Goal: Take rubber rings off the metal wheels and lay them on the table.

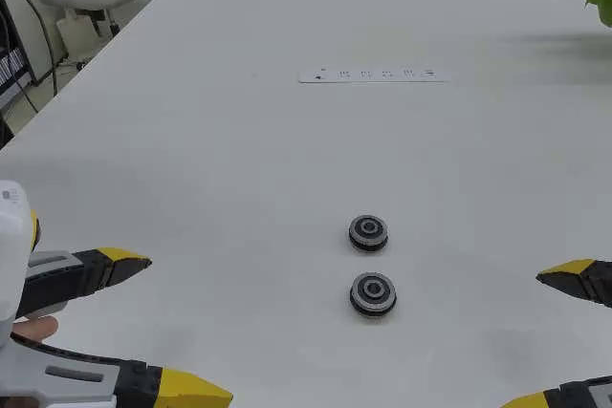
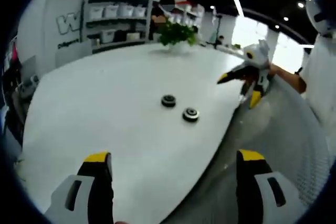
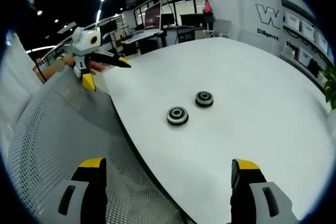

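White worktop (image 1: 287, 160) stretches wide, with two metal wheels lying flat towards its near side: the nearer wheel (image 1: 372, 293) and the farther wheel (image 1: 368, 233), just beside each other. Each seems to have its dark rubber ring on. Left claw (image 1: 182, 327) and right claw (image 1: 524, 339) both stand wide apart, holding nothing, well off to either side of the wheels. To do this step well, I would pin one wheel's hub with one claw, then pinch the ring's outer edge with the other and peel upward. A flat wheel will likely skid if pushed sideways.
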Tool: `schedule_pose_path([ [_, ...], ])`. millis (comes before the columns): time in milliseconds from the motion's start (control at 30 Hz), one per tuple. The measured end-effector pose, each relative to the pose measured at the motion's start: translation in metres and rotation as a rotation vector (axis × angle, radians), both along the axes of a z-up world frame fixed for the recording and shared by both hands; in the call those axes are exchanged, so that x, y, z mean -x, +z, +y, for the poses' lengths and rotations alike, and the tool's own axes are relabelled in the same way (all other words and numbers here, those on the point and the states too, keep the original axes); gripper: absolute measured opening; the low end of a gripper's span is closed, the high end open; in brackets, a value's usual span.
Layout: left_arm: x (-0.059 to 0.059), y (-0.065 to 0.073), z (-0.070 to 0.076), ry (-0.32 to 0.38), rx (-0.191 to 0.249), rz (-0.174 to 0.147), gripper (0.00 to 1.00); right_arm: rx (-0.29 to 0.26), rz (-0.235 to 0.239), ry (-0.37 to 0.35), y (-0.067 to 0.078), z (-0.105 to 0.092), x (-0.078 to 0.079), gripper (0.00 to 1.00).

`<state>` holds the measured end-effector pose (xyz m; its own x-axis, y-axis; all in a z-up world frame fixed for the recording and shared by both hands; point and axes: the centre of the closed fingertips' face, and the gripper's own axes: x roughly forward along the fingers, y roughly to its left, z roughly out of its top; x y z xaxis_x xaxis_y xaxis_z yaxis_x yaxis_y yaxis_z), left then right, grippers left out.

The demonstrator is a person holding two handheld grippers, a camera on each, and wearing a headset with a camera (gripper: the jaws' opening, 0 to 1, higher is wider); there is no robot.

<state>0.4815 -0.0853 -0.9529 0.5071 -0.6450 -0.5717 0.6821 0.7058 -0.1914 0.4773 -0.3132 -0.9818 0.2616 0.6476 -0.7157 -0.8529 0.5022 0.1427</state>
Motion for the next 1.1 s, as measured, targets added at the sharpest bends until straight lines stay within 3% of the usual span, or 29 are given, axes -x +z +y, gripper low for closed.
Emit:
schedule_pose_path([
  [300, 0.0021, -0.0029, -0.0004, -0.015, -0.023, 0.005, 0.97, 0.015, 0.009, 0.005, -0.0031, -0.0014, 0.0013, 0.93],
  [1100, 0.0030, -0.0026, -0.0015, -0.016, -0.017, 0.007, 0.95, 0.028, 0.012, -0.001, -0.0055, -0.0041, 0.0007, 0.92],
])
